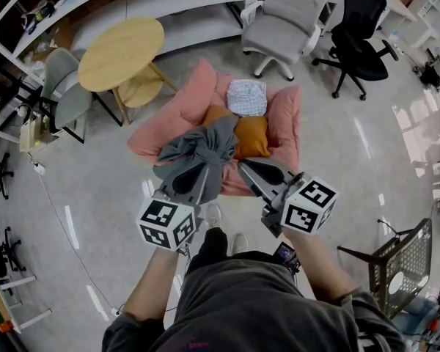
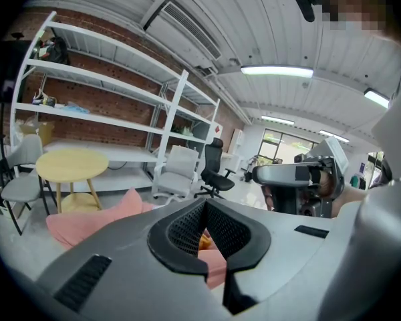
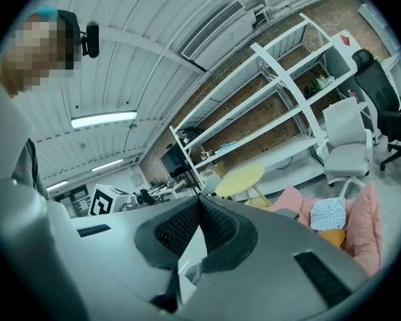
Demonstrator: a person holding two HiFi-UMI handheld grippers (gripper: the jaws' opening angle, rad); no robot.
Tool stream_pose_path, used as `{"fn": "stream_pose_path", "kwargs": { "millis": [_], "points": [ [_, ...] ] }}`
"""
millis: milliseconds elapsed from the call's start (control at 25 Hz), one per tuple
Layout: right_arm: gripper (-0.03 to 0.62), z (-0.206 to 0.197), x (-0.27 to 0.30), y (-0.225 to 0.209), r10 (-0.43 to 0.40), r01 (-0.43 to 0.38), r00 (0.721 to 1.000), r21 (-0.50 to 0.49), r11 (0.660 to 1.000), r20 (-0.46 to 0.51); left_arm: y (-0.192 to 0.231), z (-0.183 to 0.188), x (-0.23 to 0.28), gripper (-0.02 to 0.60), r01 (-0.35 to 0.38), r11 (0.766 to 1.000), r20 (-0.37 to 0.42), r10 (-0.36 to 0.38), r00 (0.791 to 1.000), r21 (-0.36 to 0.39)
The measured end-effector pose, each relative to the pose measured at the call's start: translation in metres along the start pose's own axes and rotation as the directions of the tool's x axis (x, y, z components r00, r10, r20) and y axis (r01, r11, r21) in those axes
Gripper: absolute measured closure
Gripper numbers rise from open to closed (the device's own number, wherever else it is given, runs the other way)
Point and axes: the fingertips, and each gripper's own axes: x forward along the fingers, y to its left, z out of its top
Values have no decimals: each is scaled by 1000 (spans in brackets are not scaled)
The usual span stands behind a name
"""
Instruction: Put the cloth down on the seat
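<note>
Crumpled grey cloth [image 1: 211,142] lies on the pink floor-cushion seat [image 1: 182,107] at frame centre. Left gripper [image 2: 204,206] and right gripper [image 3: 199,200] are both pressed together, pinching nothing.

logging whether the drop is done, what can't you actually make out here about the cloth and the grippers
- Whether the left gripper pinches the grey cloth or it already lies on the pink seat: head view, the gripper's body covers the contact; left gripper view shows no cloth.
- Seat's near edge: head view, under cloth and right gripper.
- The pale scrap low between the right gripper's jaws: right gripper view, too small to name.
</note>
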Motion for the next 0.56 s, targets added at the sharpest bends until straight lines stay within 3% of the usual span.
{"fn": "stream_pose_path", "kwargs": {
  "millis": [560],
  "points": [
    [579,2,1,0,-4,4,1000,3,1000,-3,2,2,1,571,0,1000,-5,0,1000,-6]
  ]
}}
